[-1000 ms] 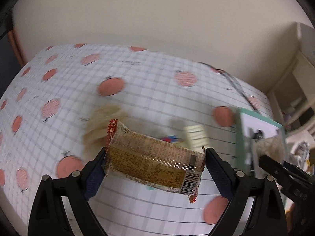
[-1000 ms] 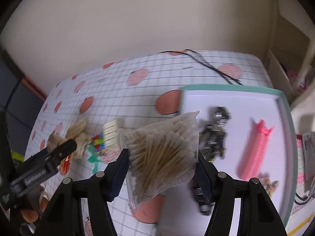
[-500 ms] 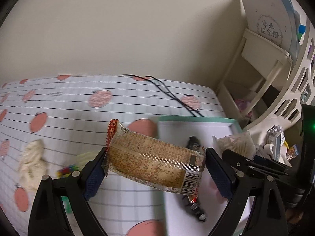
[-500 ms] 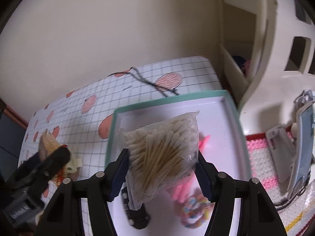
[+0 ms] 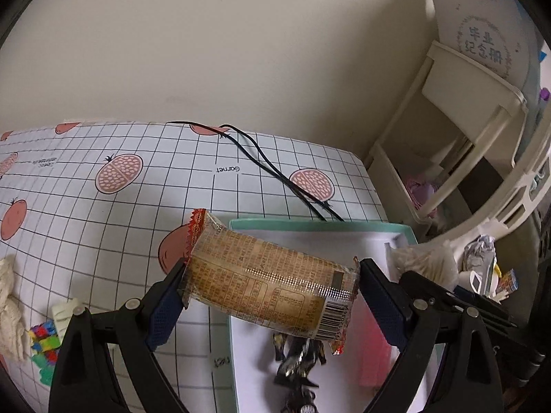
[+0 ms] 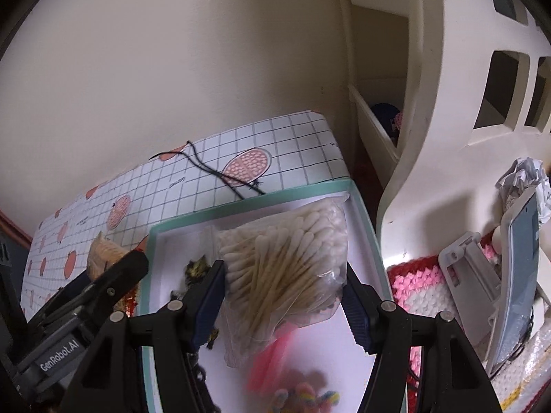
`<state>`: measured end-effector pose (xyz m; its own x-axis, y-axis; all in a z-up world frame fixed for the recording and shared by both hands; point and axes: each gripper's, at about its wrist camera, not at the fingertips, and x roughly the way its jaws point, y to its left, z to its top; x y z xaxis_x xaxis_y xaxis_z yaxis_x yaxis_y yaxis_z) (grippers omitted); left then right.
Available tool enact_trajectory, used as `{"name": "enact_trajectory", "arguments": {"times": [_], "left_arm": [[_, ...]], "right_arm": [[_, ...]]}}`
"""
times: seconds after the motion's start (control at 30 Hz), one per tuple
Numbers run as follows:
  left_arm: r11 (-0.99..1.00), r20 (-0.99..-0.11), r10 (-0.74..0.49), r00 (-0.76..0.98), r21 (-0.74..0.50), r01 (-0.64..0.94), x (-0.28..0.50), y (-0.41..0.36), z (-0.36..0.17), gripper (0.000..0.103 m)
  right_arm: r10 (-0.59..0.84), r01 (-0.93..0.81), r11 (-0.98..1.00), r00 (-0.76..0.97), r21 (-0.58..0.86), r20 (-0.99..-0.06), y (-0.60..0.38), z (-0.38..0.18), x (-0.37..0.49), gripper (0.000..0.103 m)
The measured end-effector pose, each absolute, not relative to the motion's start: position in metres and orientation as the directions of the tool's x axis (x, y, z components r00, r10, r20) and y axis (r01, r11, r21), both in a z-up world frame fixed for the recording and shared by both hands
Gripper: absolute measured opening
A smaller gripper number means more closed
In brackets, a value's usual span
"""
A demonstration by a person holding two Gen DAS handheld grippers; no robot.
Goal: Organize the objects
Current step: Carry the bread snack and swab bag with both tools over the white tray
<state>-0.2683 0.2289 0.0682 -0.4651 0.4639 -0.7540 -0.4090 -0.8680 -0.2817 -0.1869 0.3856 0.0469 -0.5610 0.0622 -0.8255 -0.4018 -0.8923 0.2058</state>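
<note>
My left gripper (image 5: pixel 270 296) is shut on a tan cracker packet (image 5: pixel 268 290) with a barcode, held crosswise above the near left part of the green-rimmed white tray (image 5: pixel 310 224). My right gripper (image 6: pixel 284 296) is shut on a clear bag of cotton swabs (image 6: pixel 286 261), held over the tray (image 6: pixel 241 206). The swab bag (image 5: pixel 425 261) and right gripper (image 5: pixel 447 301) show at the right of the left wrist view. In the tray lie dark foil-wrapped pieces (image 5: pixel 298 358), a pink comb-like item (image 5: pixel 373 351) and colourful small bits (image 6: pixel 303 397).
The table has a grid cloth with red fruit prints (image 5: pixel 118 172) and black cables (image 5: pixel 275 168) running to the tray. A cream shelf unit (image 5: pixel 458 130) stands right of the table. A white cloth lump (image 5: pixel 10 306) and coloured blocks (image 5: pixel 41 340) lie at the left.
Both grippers have swung right from the cloth's middle to over the tray, each still holding its load. The shelf unit has come into view.
</note>
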Motion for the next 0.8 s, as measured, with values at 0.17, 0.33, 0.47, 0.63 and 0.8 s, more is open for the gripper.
{"name": "enact_trajectory", "arguments": {"times": [0.17, 0.33, 0.47, 0.63, 0.8], "left_arm": [[-0.869, -0.762, 0.452, -0.464, -0.259, -0.421, -0.276, 0.236, 0.060, 0.095], [-0.870, -0.770, 0.441, -0.462, -0.240, -0.431, -0.279, 0.246, 0.051, 0.095], [-0.872, -0.775, 0.432, -0.461, -0.228, -0.433, -0.279, 0.250, 0.045, 0.095], [-0.871, -0.782, 0.428, -0.454, -0.223, -0.437, -0.280, 0.255, 0.037, 0.095], [-0.872, -0.785, 0.423, -0.453, -0.217, -0.438, -0.278, 0.256, 0.033, 0.095]], "right_arm": [[0.082, -0.432, -0.875, -0.580, 0.220, -0.810, 0.395, 0.047, -0.191, 0.067], [0.082, -0.448, -0.859, -0.597, 0.246, -0.798, 0.400, 0.043, -0.196, 0.067], [0.089, -0.460, -0.848, -0.612, 0.262, -0.786, 0.402, 0.042, -0.199, 0.067], [0.085, -0.466, -0.842, -0.612, 0.272, -0.786, 0.403, 0.037, -0.203, 0.067], [0.081, -0.470, -0.839, -0.607, 0.274, -0.791, 0.404, 0.033, -0.203, 0.067]]}}
